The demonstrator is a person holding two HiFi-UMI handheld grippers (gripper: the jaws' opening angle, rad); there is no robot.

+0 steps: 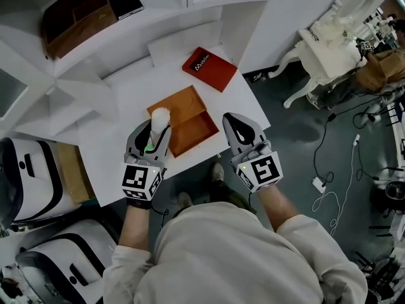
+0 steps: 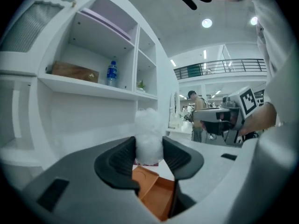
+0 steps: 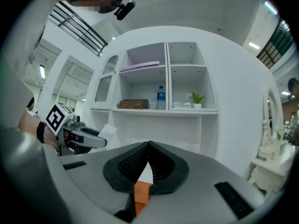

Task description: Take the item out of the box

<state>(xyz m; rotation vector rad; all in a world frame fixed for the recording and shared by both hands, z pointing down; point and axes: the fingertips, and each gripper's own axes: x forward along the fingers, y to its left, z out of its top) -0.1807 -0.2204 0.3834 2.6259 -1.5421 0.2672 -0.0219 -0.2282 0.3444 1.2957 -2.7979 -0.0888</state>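
Our left tool [image 2: 149, 157] grips the white fluffy wad [image 2: 149, 132] just above the wooden box [image 1: 200, 132]; our right tool [image 3: 148, 161] is clenched empty beside it. Loosening may drop the soft wad back inside.

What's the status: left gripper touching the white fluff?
Touching. Left gripper view: the left gripper squeezes the white fluff, both jaws pressing into its sides.

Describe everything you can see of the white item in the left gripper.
The white item is a soft, fluffy, cotton-like lump, taller than wide, its top standing above the jaws. The left gripper pinches its lower part between both jaws, holding it upright. It hangs over the near left corner of the open brown box, apparently lifted clear of it.
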